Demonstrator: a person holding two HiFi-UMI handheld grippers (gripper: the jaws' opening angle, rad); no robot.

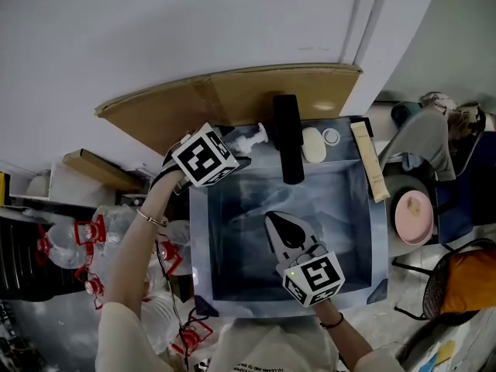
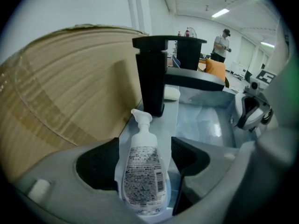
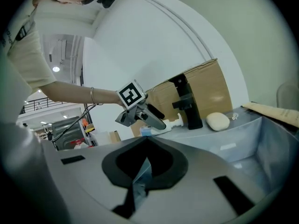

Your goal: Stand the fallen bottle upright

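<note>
A white pump bottle [image 1: 251, 139] lies on its side on the sink's back ledge, left of the black faucet [image 1: 287, 138]. In the left gripper view the bottle [image 2: 144, 171] lies label up, its pump head toward the faucet [image 2: 152, 78]. My left gripper [image 1: 236, 147] is open and straddles the bottle's body, a thin gap showing on each side. The right gripper view shows the left gripper [image 3: 149, 118] low over the lying bottle [image 3: 175, 123]. My right gripper [image 1: 277, 222] hangs shut over the basin, holding nothing.
The sink [image 1: 200, 239] has a steel basin with a soap bar [image 1: 313, 144] right of the faucet. Brown cardboard [image 1: 232, 95] leans behind the ledge. A beige strip [image 1: 370, 161] lies on the right rim. A pink bowl [image 1: 413, 215] sits right; water bottles [image 1: 70, 242] lie left.
</note>
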